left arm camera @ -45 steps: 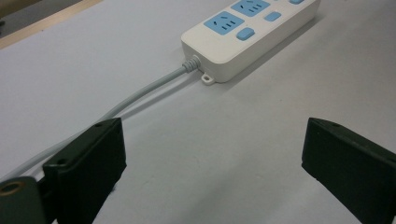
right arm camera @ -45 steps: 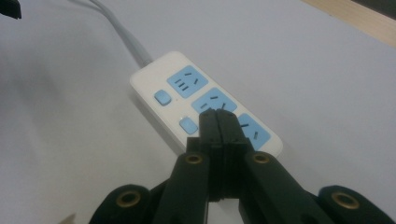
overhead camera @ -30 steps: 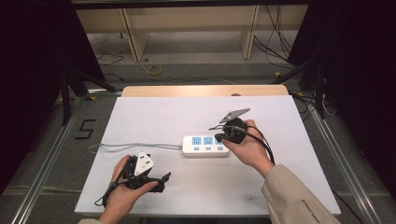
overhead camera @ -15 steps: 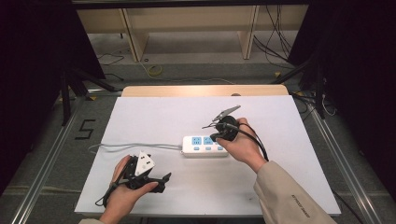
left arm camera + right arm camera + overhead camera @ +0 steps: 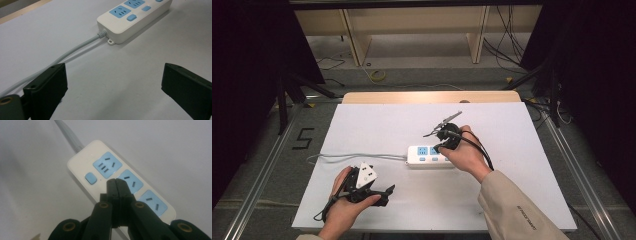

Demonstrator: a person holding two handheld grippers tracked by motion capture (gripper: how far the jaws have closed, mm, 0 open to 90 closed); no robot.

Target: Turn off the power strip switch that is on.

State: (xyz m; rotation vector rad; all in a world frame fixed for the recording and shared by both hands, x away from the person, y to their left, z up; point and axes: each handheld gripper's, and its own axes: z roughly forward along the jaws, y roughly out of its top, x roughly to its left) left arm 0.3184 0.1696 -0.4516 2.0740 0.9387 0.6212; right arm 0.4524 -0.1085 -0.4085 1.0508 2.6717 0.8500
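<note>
A white power strip (image 5: 427, 156) with blue sockets lies at the middle of the white table (image 5: 522, 135), its grey cable (image 5: 357, 157) running off to the left. My right gripper (image 5: 440, 147) points down over the strip's right half. In the right gripper view the right gripper (image 5: 116, 183) is shut with nothing in it, tips just above the strip (image 5: 81, 161) between two sockets, beside a blue switch (image 5: 90, 178). My left gripper (image 5: 386, 196) rests near the table's front edge. In the left gripper view the left gripper (image 5: 115, 85) stands wide open, facing the strip (image 5: 120, 27) and cable (image 5: 75, 51).
A wooden edge (image 5: 427, 96) borders the table's far side, with shelving and loose cables on the floor behind. Metal rails (image 5: 582, 175) run along both sides of the table. Bare white surface lies to the right of and behind the strip.
My right hand has moved left and slightly down, bringing its shut gripper over the power strip. The left hand and its gripper have stayed in place.
</note>
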